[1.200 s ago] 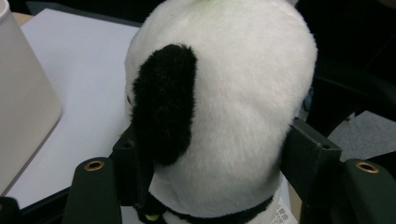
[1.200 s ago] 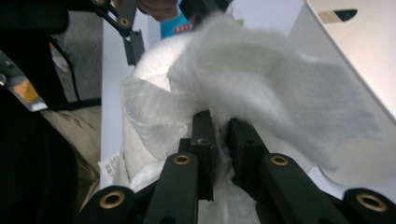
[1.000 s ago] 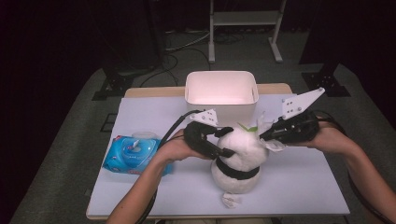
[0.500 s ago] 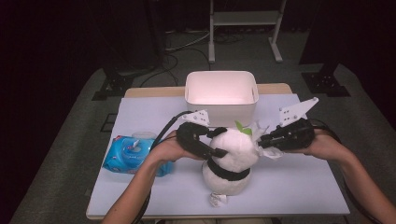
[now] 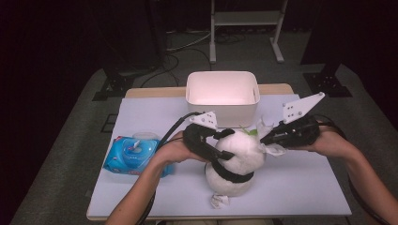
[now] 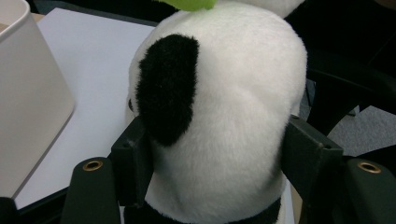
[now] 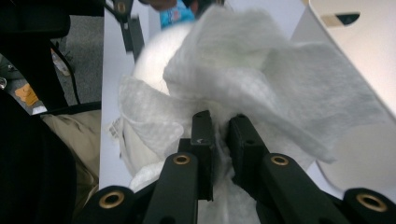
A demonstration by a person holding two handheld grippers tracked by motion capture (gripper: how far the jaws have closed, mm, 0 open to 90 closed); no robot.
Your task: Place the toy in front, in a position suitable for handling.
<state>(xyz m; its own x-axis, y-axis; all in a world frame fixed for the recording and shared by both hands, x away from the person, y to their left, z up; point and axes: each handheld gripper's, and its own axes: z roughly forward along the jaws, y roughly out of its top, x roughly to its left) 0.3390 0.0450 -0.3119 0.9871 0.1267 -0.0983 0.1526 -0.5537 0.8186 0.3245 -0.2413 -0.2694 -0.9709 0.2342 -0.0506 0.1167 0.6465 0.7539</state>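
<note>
A white and black plush panda [image 5: 234, 154] stands on the white table, with a green leaf [image 6: 187, 3] at its top. My left gripper [image 5: 213, 147] is shut on the panda's body [image 6: 224, 116], one jaw pressed into each side. My right gripper [image 5: 267, 138] is shut on a crumpled white wipe [image 7: 243, 79]. It holds the wipe [image 5: 272, 149] against the right side of the panda's head. The right gripper's two pads [image 7: 201, 130] pinch the cloth close together.
A white bin [image 5: 221, 91] stands at the back centre, just behind the panda. A blue pack of wipes [image 5: 136, 152] lies at the left beside the left forearm. Bare table [image 5: 300, 183] lies to the front right. The table's edge runs close under the panda.
The panda and both grippers have shifted only slightly on the table. Both grips stay as they were.
</note>
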